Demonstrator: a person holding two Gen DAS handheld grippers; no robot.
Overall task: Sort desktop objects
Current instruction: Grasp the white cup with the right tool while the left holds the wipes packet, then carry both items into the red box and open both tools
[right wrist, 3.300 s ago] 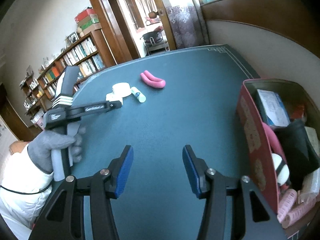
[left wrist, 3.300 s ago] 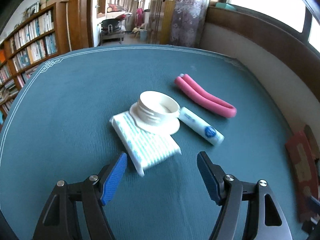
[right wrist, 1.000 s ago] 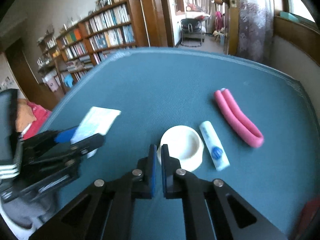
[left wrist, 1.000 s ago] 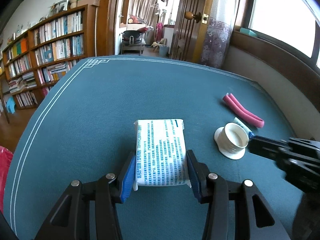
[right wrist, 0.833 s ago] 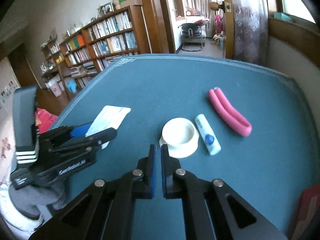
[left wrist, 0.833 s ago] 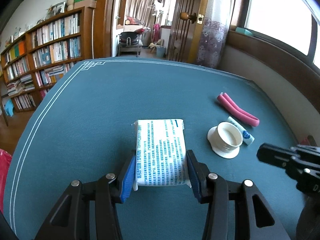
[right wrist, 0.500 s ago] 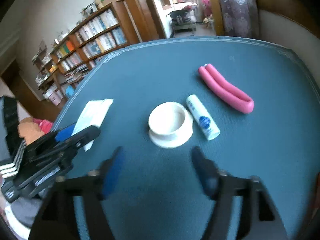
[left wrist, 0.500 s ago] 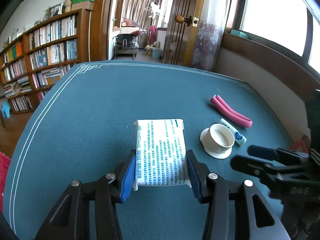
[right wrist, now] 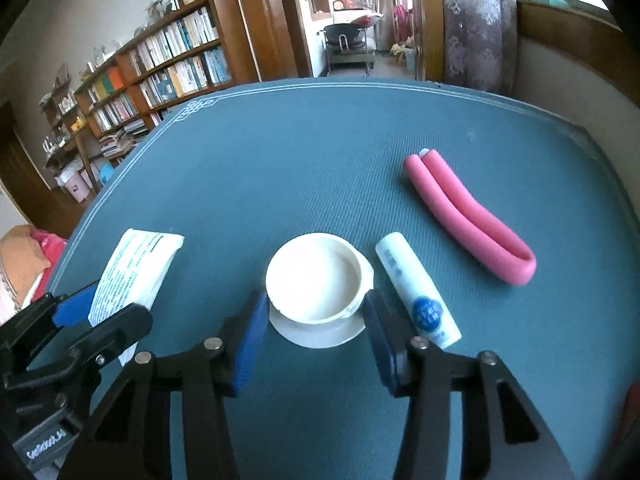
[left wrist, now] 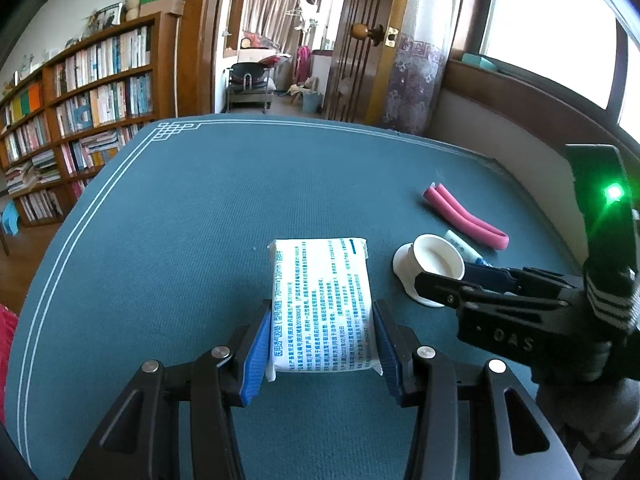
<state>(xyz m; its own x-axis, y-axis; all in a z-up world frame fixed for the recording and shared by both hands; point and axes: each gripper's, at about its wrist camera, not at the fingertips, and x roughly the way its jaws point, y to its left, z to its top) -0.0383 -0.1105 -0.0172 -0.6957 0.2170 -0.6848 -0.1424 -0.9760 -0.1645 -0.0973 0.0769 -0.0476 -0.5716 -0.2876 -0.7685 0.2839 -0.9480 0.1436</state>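
My left gripper is shut on a white packet with blue print, held just above the teal table. A white round cup-like lid stands on its wide base between the pads of my right gripper. The jaws are closing and the pads meet its sides. A white tube with a blue dot lies just right of the right pad. A bent pink foam roller lies further right. The packet and the left gripper show at the left of the right wrist view.
The right gripper's black body and a gloved hand fill the right side of the left wrist view. Bookshelves and a doorway stand beyond the table's far edge. A red box corner shows at the right border.
The right gripper went from shut to wide open, moved down and forward over the white lid, and is now closing on it. The left gripper kept still with the packet.
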